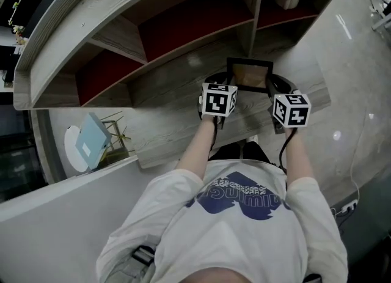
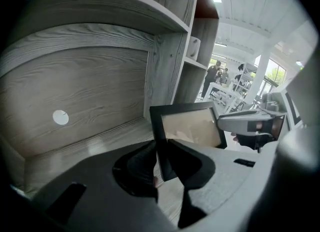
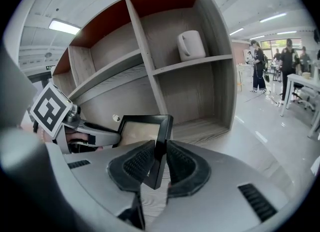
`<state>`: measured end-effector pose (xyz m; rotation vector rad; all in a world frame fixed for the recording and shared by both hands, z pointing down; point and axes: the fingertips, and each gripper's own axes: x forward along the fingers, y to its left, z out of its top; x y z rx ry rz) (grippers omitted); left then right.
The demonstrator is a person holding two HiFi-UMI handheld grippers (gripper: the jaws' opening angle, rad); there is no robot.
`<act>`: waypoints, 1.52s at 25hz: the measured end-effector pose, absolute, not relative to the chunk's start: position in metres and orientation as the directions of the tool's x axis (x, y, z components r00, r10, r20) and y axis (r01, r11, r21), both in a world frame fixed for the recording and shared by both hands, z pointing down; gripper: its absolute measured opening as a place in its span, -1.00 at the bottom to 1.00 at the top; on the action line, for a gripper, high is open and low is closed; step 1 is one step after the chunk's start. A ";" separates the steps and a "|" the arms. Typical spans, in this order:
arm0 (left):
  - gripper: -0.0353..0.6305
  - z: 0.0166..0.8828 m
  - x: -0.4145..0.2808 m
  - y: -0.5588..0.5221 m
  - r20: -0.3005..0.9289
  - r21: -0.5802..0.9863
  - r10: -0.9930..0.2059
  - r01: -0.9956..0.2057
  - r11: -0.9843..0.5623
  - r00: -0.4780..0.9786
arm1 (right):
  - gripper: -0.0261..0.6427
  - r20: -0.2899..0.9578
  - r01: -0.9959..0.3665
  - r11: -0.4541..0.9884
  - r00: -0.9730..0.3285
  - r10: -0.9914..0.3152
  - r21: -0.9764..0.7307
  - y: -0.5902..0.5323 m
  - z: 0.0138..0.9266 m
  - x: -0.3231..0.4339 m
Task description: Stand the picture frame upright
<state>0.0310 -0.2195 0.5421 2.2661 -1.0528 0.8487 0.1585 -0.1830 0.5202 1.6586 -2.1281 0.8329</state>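
the picture frame (image 1: 249, 74) is clamped at its side edges by the left tongs (image 2: 161, 162) and right tongs (image 3: 159, 162), just before the shelf unit (image 1: 116, 37); if released tilted, it could be tipped flat.

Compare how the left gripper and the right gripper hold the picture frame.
The left gripper clamps the picture frame by its left side bar; the right gripper clamps its right side bar. From the left gripper the panel spreads rightward, shown broadly; from the right gripper it spreads leftward, more obliquely. Both have jaws shut on the black border, holding the frame roughly upright between them.
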 end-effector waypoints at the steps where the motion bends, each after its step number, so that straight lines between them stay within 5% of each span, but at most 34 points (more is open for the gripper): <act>1: -0.66 0.542 0.030 -0.221 0.708 0.173 -0.484 -0.791 -0.587 0.514 | -0.72 0.571 -0.958 0.144 -0.266 -0.777 -0.250 -0.183 0.519 0.157; 13: -0.66 0.550 0.025 -0.226 0.704 0.193 -0.453 -0.761 -0.619 0.547 | -0.72 0.569 -0.964 0.117 -0.237 -0.788 -0.239 -0.184 0.526 0.150; 38: -0.66 0.574 0.057 -0.230 0.692 0.165 -0.626 -0.922 -0.350 0.361 | -0.72 0.534 -0.872 0.448 -0.478 -0.697 -0.196 -0.225 0.549 0.189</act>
